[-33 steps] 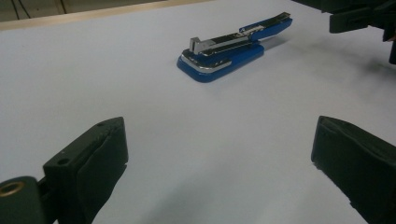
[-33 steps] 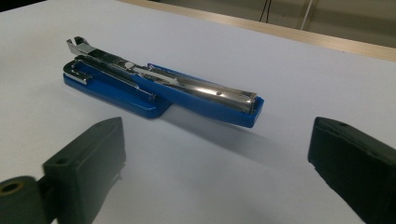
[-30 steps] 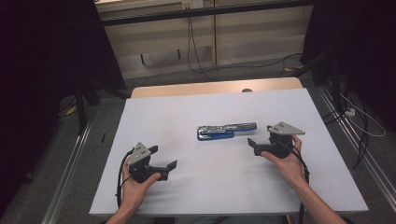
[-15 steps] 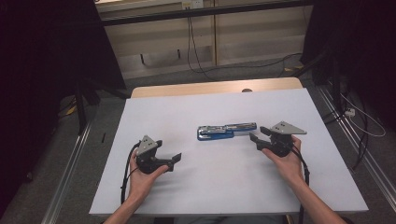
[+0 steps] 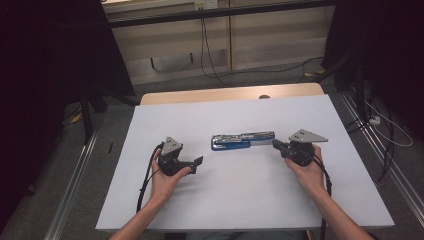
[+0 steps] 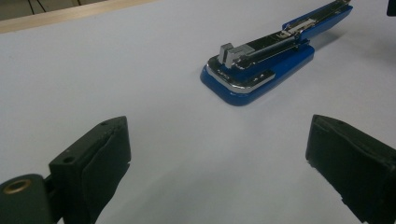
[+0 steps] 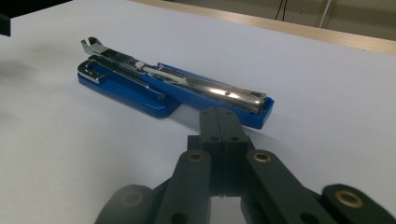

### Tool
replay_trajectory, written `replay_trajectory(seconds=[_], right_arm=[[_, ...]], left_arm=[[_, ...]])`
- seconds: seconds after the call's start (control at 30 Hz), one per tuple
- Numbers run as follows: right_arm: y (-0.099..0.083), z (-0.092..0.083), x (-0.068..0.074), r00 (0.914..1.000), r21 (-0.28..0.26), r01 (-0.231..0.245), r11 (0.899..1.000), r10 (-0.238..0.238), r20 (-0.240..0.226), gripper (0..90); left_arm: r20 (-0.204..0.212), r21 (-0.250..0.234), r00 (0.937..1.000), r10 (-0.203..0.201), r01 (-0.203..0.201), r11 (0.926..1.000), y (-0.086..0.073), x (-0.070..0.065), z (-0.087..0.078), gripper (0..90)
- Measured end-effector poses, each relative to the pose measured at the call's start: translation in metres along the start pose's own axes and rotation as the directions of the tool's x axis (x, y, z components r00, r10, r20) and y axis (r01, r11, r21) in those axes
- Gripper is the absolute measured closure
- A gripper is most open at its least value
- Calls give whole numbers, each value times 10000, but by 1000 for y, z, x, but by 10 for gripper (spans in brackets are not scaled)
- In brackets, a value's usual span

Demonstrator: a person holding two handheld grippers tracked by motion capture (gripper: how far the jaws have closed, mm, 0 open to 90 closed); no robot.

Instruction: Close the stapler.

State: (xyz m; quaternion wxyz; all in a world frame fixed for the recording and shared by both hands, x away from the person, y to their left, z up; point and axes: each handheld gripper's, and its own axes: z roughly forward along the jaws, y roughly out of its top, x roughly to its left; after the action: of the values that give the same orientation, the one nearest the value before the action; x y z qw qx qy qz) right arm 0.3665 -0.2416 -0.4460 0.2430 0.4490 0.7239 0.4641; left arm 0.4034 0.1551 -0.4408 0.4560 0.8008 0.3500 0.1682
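Jaws spread wide on left gripper [image 6: 219, 158], just clenched empty on right gripper [image 7: 219, 122]; between, glossy blue-and-chrome stapler [image 5: 243, 140], long, flat on matte white counter [image 5: 230, 200].

A blue plastic stapler with a shiny chrome metal top [image 5: 242, 140] is seen on a plain white worktop [image 5: 240, 200] edged in pale wood. Matte black is shown on both tools, each topped by a grey plate.
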Motion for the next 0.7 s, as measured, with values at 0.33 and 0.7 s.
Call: replay_trajectory(seconds=[0.33, 0.7], right_arm=[[1, 2, -3, 9999, 62, 139, 9999, -139, 69, 900], [1, 5, 2, 9985, 271, 491, 9984, -484, -268, 900]], left_arm=[[109, -98, 9999, 114, -113, 9999, 14, -4, 10, 127], [221, 27, 9996, 184, -185, 9998, 32, -13, 29, 225]])
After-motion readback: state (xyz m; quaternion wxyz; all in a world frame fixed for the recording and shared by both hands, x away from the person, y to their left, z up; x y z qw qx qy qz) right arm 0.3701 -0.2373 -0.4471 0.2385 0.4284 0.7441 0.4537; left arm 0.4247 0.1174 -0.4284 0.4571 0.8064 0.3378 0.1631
